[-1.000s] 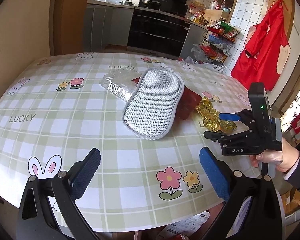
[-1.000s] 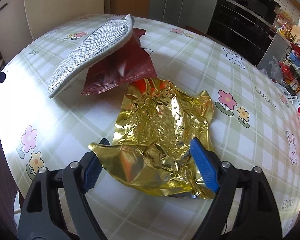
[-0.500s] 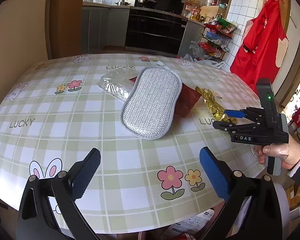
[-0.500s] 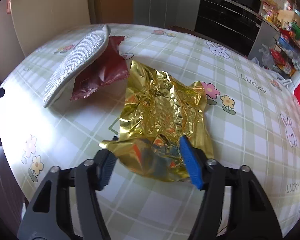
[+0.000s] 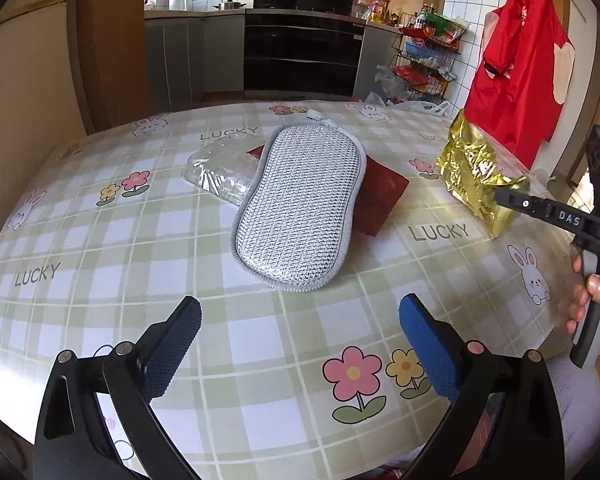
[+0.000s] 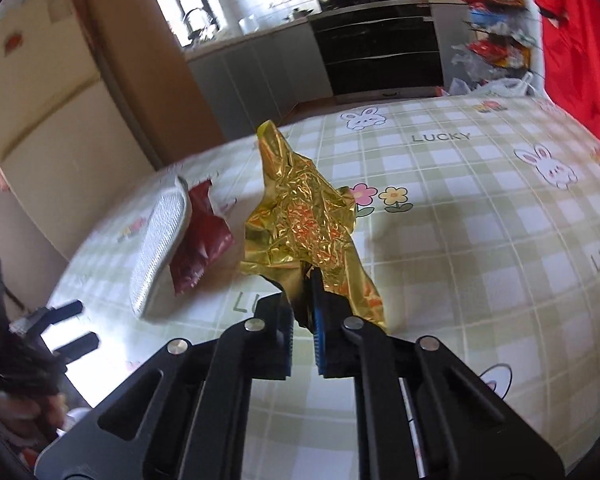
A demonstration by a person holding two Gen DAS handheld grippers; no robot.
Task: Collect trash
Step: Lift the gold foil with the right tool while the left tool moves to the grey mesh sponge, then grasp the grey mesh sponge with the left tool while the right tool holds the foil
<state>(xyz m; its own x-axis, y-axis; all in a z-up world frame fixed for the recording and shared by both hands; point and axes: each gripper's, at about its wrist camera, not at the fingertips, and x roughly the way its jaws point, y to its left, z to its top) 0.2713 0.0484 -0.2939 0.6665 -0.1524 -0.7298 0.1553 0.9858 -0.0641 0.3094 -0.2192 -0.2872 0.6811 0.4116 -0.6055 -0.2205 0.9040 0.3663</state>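
right claw (image 6: 305, 312): its jaws have just been closing and now pinch the gold foil wrapper (image 6: 300, 224) by its near edge, blue pads pressed on it
gold foil wrapper: crumpled, lifted clear of the table (image 5: 340, 328), standing up from the pads; in the left wrist view it hangs at the right, above the checked cloth
left claw (image 5: 300, 344): spread wide, nothing between its pads, hovering over the near part of the table
silver scrubbing pad (image 5: 300, 212): lies mid-table, on top of a dark red packet (image 5: 380, 196) and touching a clear plastic wrapper (image 5: 220, 168)
hand (image 5: 596, 304): grips the right claw's handle at the right edge
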